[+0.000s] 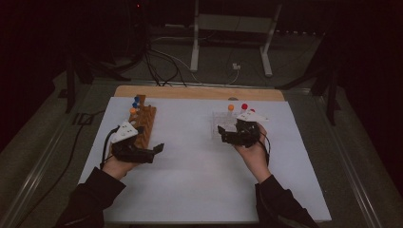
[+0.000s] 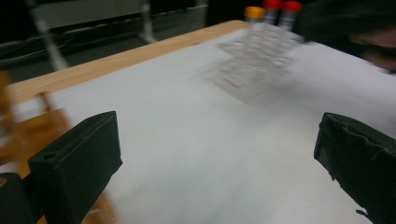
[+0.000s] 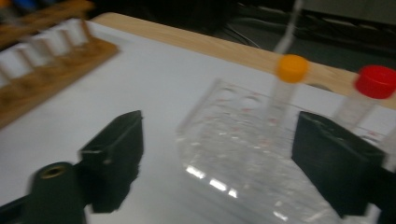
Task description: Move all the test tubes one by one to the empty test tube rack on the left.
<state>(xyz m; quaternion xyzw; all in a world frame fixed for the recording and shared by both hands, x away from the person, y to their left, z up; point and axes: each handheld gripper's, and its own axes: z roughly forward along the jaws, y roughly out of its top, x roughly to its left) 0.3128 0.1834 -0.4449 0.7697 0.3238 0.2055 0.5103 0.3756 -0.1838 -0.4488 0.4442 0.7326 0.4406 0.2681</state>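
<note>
Table: a white sheet covers it, and a wooden edge shows along the far side; this is the landmark for the lines below.
Wooden rack: stands on the table's far left part, with blue-capped and orange-capped tubes at its far end; in the right gripper view it carries a row of white tubes.
Clear plastic rack: stands on the table's far right part, well apart from the wooden rack, most of its holes vacant.
Left gripper: held low over the table just beside the wooden rack's near end, pointing towards the table's middle; its jaws stand wide apart, and the left gripper view shows bare white sheet between them.
Right gripper: held at the clear plastic rack's near edge; its jaws are apart, either side of the rack's near corner, and the pads do not press on it.
Orange-capped tube: upright in the clear plastic rack, at its far side.
Red-capped tube: upright just beside the orange-capped one, nearer the table's right edge.
</note>
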